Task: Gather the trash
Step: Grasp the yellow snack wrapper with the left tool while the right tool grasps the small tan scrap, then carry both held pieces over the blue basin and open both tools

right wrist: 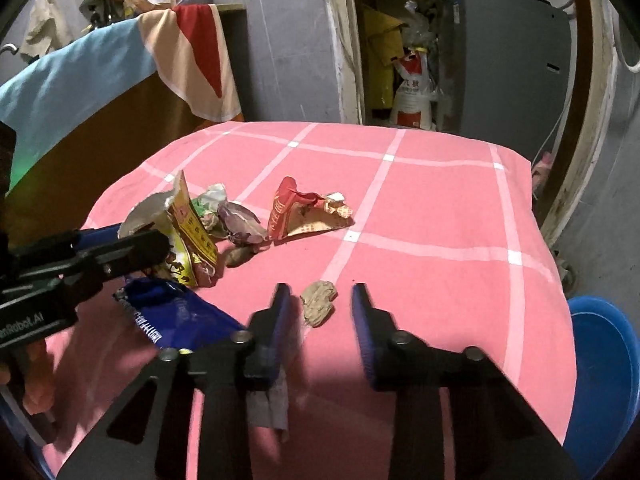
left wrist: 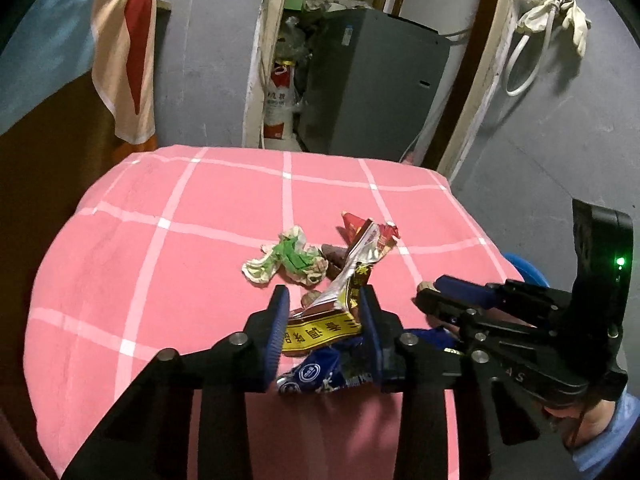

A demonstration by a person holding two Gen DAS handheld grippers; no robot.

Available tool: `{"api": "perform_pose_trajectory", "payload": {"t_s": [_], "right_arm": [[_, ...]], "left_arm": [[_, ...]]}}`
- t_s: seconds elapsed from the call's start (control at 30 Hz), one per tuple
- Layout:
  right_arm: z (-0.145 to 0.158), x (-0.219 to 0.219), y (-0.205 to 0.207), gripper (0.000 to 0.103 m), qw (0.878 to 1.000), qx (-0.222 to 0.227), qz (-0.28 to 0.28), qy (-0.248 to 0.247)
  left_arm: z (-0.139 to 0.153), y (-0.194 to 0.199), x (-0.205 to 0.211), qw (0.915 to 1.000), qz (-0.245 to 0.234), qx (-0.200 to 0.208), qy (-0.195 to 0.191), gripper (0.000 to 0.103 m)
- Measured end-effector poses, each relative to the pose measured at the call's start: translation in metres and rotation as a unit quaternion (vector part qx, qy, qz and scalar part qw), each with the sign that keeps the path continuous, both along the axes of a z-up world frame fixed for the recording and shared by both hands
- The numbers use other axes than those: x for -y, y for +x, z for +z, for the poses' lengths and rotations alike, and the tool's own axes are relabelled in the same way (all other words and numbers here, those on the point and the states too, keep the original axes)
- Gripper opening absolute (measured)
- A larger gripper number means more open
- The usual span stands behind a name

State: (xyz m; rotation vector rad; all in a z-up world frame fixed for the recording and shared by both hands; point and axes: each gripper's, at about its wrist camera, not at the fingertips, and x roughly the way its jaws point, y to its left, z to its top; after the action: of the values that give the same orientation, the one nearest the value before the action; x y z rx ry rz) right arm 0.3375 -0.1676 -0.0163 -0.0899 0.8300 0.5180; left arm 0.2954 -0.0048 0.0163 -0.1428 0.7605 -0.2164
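Trash lies on a pink checked cloth [left wrist: 160, 280]. My left gripper [left wrist: 325, 300] is shut on a yellow and silver snack wrapper [left wrist: 320, 330], with a blue wrapper [left wrist: 320, 372] under it. A crumpled green and white wrapper [left wrist: 288, 258] and a red wrapper [left wrist: 368, 232] lie just beyond. In the right wrist view my right gripper [right wrist: 320, 294] is open, its fingers either side of a small tan scrap [right wrist: 318, 302] on the cloth. The red wrapper [right wrist: 304, 212], the yellow wrapper [right wrist: 192, 236] and the blue wrapper [right wrist: 176, 312] show to its left.
A blue plastic basin [right wrist: 604, 376] stands low at the right of the table. A cabinet draped with a blue and red cloth [right wrist: 100, 76] is at the left. A grey wall, a doorway and a grey appliance [left wrist: 372, 80] are behind.
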Motion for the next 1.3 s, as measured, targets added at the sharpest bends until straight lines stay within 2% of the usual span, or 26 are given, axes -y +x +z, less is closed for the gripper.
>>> {"api": "perform_pose_trajectory", "payload": {"t_s": [0.07,0.23,0.27,0.5,0.63,0.77,1.0,1.13,1.3], "right_arm": [[0.0,0.001,-0.001,0.014,1.0,-0.001,0.0,0.004],[0.001,0.004,-0.009,0.013,1.0,0.012,0.0,0.0],[0.001,0.006,-0.011,0.013,1.0,0.015,0.0,0.003],[0.013,0.023,-0.029,0.013,0.998,0.044,-0.008,0.033],[0.021,0.03,-0.038,0.013,0.997,0.061,-0.015,0.043],[0.035,0.041,-0.054,0.013,0.993,0.097,-0.025,0.059],[0.068,0.064,-0.084,0.013,0.979,0.181,-0.048,0.082],[0.085,0.083,-0.106,0.013,0.965,0.234,-0.069,0.092],[0.109,0.108,-0.135,0.013,0.943,0.304,-0.098,0.094]], "left_arm": [[0.002,-0.001,0.0,1.0,0.001,0.004,0.002,0.025],[0.006,-0.009,0.003,0.9998,0.002,0.019,0.009,0.02],[0.007,-0.01,0.004,0.9997,0.003,0.023,0.012,0.013],[0.013,-0.02,0.012,0.9989,-0.005,0.037,0.027,0.01],[0.017,-0.027,0.013,0.999,-0.001,0.042,0.016,0.01],[0.03,-0.037,0.016,0.9976,0.0,0.069,0.003,0.01],[0.056,-0.06,0.039,0.9893,-0.017,0.143,-0.024,0.01],[0.07,-0.072,0.056,0.9819,-0.028,0.181,-0.049,0.01],[0.089,-0.086,0.082,0.9699,-0.047,0.227,-0.074,0.01]]}}
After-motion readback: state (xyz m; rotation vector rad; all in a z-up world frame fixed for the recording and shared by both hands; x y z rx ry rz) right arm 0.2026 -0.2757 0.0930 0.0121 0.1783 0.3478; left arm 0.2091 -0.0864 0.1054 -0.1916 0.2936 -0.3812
